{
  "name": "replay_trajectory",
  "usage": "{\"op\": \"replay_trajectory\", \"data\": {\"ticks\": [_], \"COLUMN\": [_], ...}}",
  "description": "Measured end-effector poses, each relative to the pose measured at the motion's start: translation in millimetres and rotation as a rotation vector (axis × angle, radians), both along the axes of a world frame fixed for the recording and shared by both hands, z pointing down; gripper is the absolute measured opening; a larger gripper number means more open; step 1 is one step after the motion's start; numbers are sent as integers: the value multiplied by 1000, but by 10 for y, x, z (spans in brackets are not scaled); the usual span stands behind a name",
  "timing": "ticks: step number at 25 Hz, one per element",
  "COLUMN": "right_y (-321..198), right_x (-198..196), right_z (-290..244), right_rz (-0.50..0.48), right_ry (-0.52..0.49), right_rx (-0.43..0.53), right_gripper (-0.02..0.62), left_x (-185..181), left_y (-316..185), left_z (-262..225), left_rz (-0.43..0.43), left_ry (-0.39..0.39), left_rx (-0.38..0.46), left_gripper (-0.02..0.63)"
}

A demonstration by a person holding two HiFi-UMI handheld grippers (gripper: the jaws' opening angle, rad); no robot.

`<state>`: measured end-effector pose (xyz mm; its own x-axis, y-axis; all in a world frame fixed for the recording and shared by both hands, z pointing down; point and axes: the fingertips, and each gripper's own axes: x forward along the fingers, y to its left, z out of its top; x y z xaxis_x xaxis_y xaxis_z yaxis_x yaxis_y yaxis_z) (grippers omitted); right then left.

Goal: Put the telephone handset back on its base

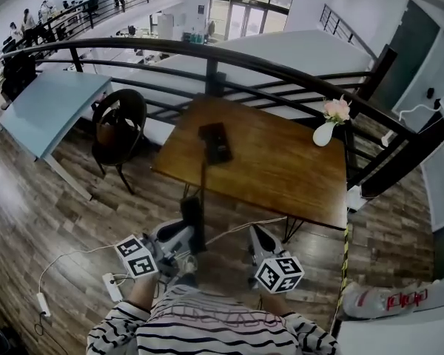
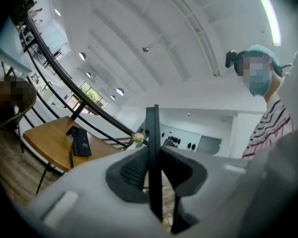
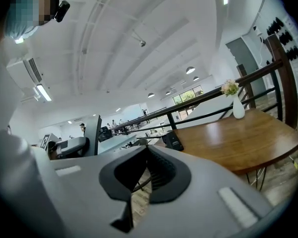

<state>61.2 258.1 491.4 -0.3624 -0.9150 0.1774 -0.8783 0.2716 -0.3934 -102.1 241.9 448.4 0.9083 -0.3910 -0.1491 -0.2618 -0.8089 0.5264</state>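
Head view, looking steeply down: a person in a striped top (image 1: pixel 207 324) stands at the near side of a wooden worktop (image 1: pixel 281 168), a gripper in each hand; left gripper (image 2: pixel 152 152): jaws clamped on the telephone handset (image 2: pixel 152 125), which stands upright between the pads, seen edge-on as a thin dark bar rising above the jaw tips; the handset is held in the air on the near side of the worktop's near edge, well apart from the telephone base (image 1: pixel 216 143); the base, dark and flat, lies on the far-left part of the worktop, its cradle unoccupied; a dark cord (image 1: pixel 203 180) runs from the base over the near edge down to the handset; right gripper (image 3: pixel 147 150): jaw tips together, nothing held between them, only floor and a length of cord visible through the gap lower down; it hangs to the right of the left gripper, also short of the worktop; a white vase (image 1: pixel 323 133) with pale flowers (image 1: pixel 337 109) stands at the far-right corner of the worktop; a dark railing (image 1: pixel 207 54) curves behind the worktop; a dark chair (image 1: pixel 118 124) stands to its left, beside a pale blue table (image 1: pixel 44 109); a white cable with a power strip (image 1: pixel 112 287) lies on the wooden floor (image 1: pixel 29 220) near the person's left
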Motion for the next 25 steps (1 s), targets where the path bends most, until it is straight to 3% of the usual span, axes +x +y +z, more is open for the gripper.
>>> {"op": "replay_trajectory", "data": {"ticks": [15,25], "right_y": [-1442,-1923], "right_x": [-253,-239], "right_z": [-17,64], "right_rz": [64,96], "right_ry": [-10,-17], "right_rx": [-9,-28], "right_gripper": [1,0], "left_x": [-163,-86], "left_y": [-1493,-2027], "left_z": [-16,36], "left_rz": [93,136], "left_ry": [11,22], "left_rx": [-22,-45], "left_gripper": [71,71]}}
